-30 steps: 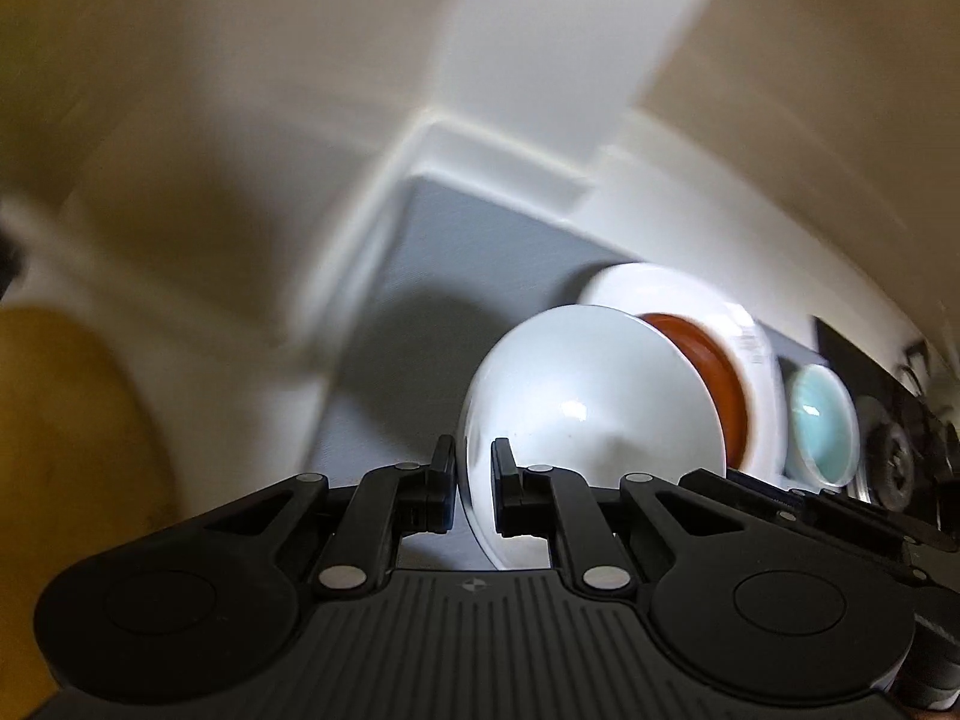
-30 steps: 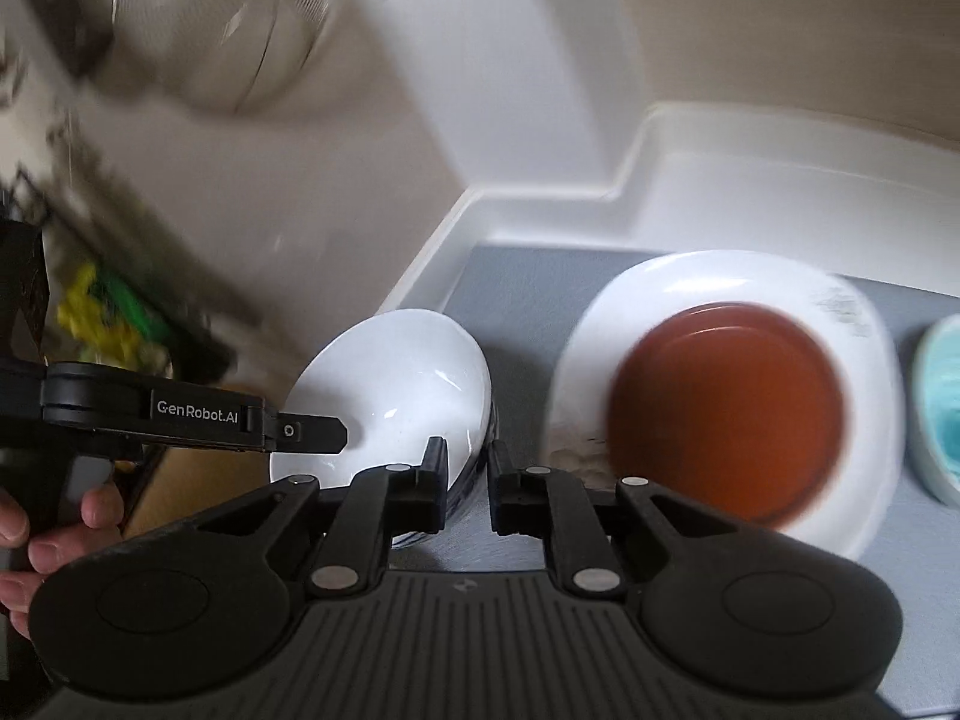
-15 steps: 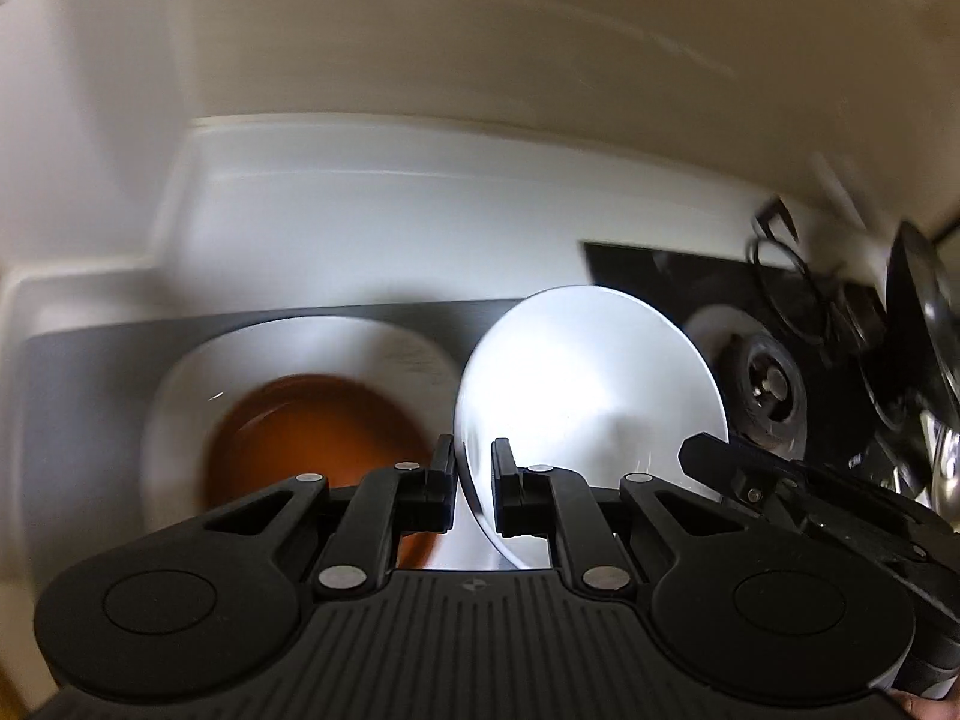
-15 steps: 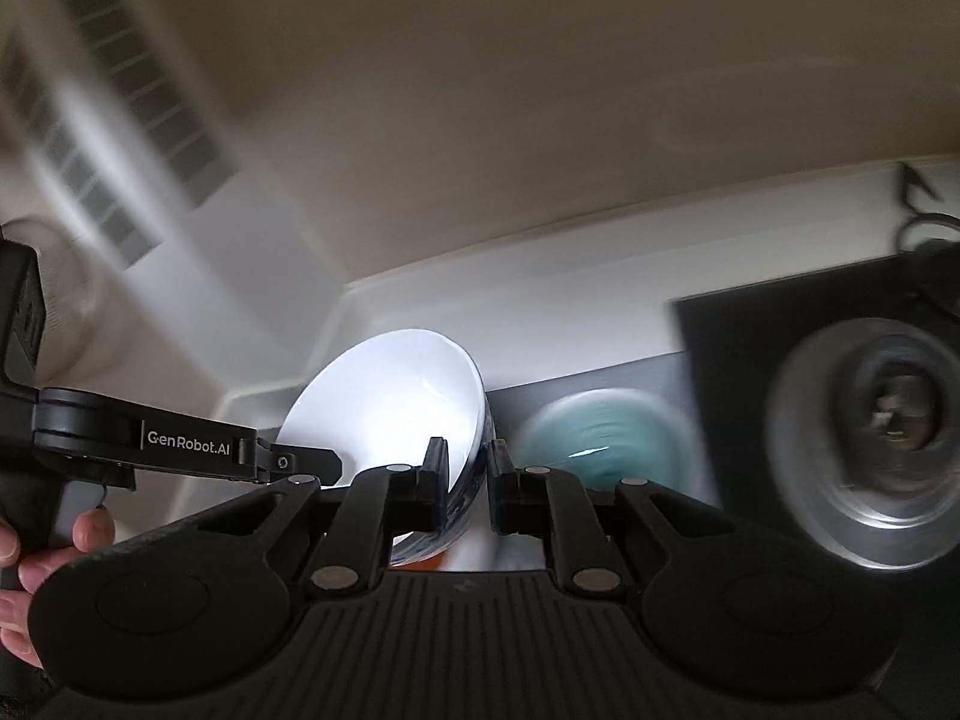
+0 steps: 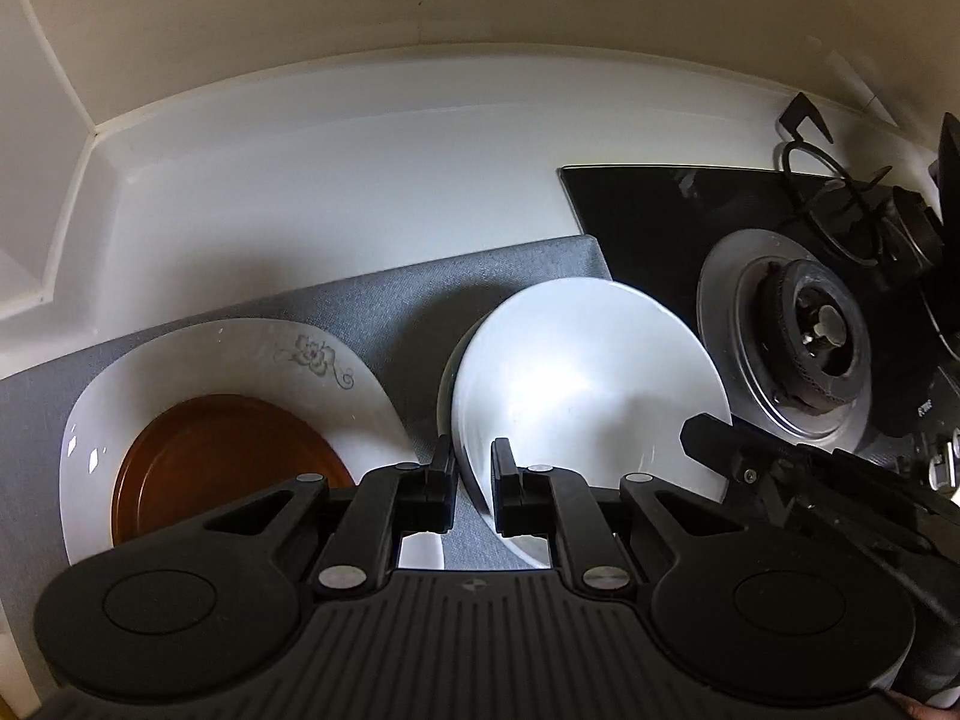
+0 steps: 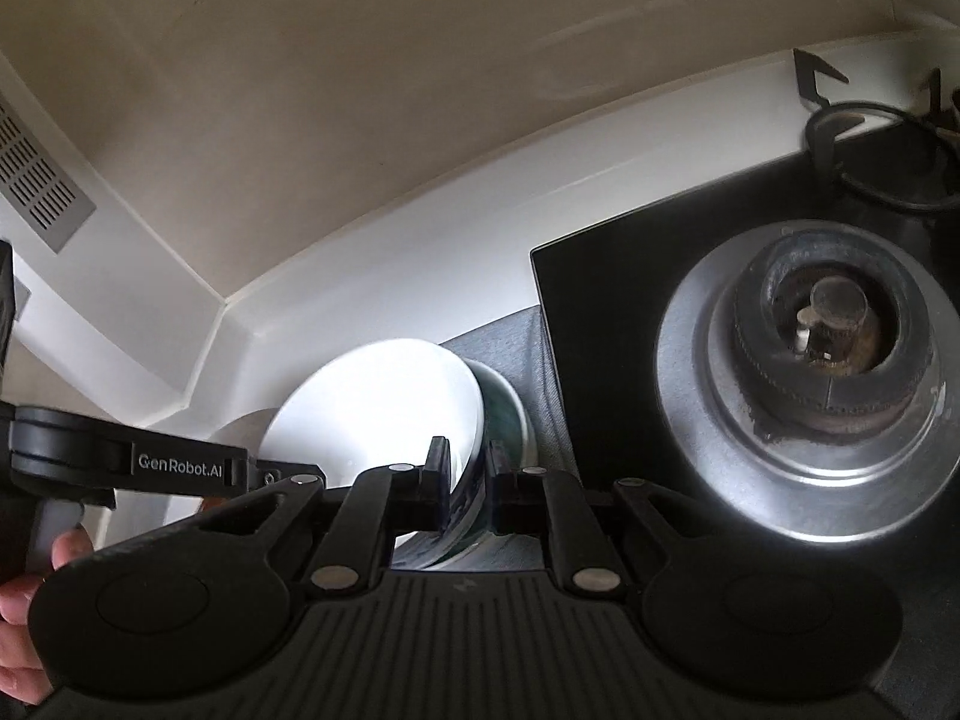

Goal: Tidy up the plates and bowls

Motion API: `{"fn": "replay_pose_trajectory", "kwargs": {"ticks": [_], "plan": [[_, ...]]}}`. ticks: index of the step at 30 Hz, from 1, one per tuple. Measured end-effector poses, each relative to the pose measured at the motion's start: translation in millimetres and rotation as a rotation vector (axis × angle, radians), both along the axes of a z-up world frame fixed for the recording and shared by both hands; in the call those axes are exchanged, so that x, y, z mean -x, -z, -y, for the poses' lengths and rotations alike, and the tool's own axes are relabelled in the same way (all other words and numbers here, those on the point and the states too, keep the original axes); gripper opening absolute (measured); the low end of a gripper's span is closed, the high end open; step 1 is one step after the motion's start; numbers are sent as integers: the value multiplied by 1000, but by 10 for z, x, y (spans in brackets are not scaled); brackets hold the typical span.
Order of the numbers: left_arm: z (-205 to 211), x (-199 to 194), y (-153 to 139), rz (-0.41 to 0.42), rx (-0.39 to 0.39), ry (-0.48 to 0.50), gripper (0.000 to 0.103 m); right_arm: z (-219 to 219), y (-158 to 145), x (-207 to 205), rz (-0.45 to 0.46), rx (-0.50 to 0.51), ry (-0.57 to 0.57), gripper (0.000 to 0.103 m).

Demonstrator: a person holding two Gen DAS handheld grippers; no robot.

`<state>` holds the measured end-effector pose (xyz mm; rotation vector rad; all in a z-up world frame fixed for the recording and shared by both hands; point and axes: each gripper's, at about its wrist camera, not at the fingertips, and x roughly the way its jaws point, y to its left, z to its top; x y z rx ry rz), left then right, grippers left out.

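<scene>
Two hand-held grippers pinch opposite edges of one white bowl above a grey mat on a kitchen counter.

Left gripper (image 5: 471,492) jaws pinch the white bowl's (image 5: 585,384) rim; right gripper (image 6: 465,489) jaws pinch its far rim, a teal bowl (image 6: 510,414) just behind it. At nine o'clock from the bowl, a brown plate (image 5: 222,462) lies on a white floral plate (image 5: 240,354). A gas burner (image 5: 810,330) sits at three o'clock.

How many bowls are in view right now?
2. A white bowl, pinched at its rim by the left claw and right claw; a teal bowl directly under it, on the grey mat. More may be hidden.
</scene>
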<state>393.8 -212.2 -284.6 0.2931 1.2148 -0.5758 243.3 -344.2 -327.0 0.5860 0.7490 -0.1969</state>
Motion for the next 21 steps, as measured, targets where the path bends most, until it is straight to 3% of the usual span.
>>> {"fn": "replay_pose_trajectory", "kwargs": {"ticks": [8,16,21], "plan": [[44,-37,101,28,-4,6,12,-18,87,-51,-16,50,-6,12],[15,-68,64,53,23,34,12,63,-1,98,29,15,20,14],[73,-56,133,70,5,50,12,111,54,71,6,-5,32,15]]}}
